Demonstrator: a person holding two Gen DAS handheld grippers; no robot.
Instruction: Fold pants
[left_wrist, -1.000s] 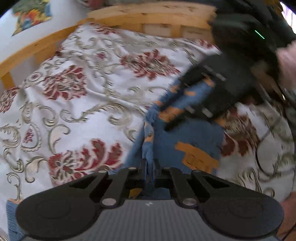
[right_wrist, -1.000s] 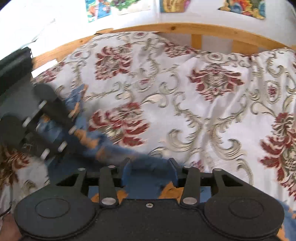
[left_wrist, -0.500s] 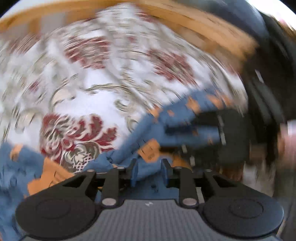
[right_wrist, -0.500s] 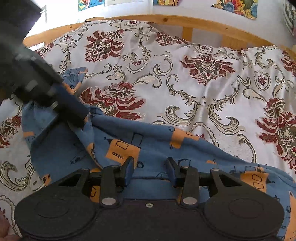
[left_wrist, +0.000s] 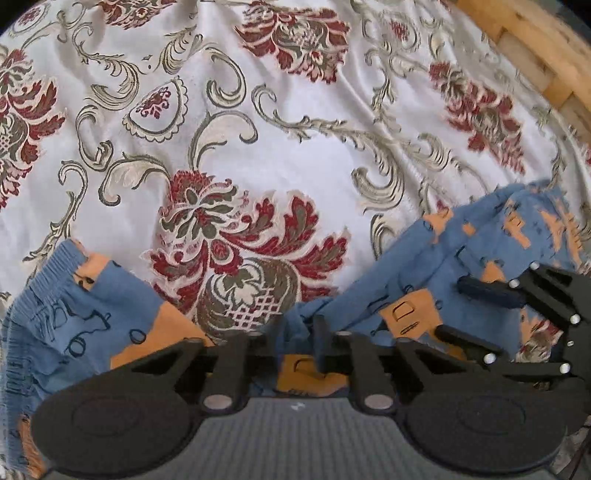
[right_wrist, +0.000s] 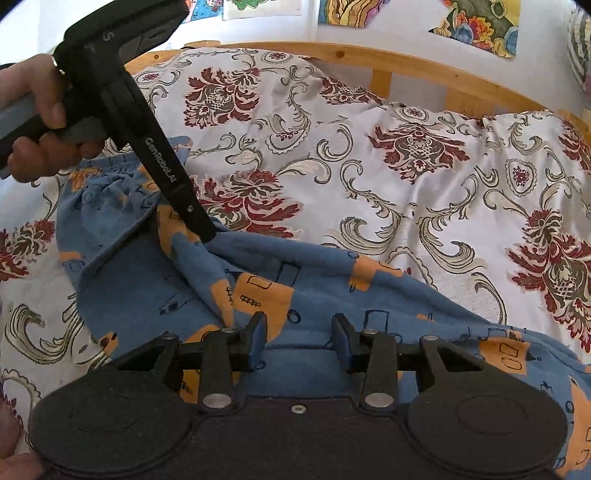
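a: what's around the work area?
b: floral bedspread (right_wrist: 369, 155) covers the bed, wooden bed frame (right_wrist: 380, 62) along the far edge, colourful pictures (right_wrist: 476, 22) on the wall behind. nothing lies across the cloth apart from the two tools.
a: pants?
b: blue pants (right_wrist: 295, 288) with orange patches lie rumpled on the bedspread, gathered waistband (left_wrist: 48, 273) at far left of the left view.
a: left gripper?
b: left gripper (left_wrist: 298, 328) points steeply down, jaws have just been closing, now pinching a ridge of the pants. a hand (right_wrist: 33, 110) holds its handle.
a: right?
b: right gripper (right_wrist: 299, 332) is parted, low over the pants, fabric beneath the fingers, nothing clamped.
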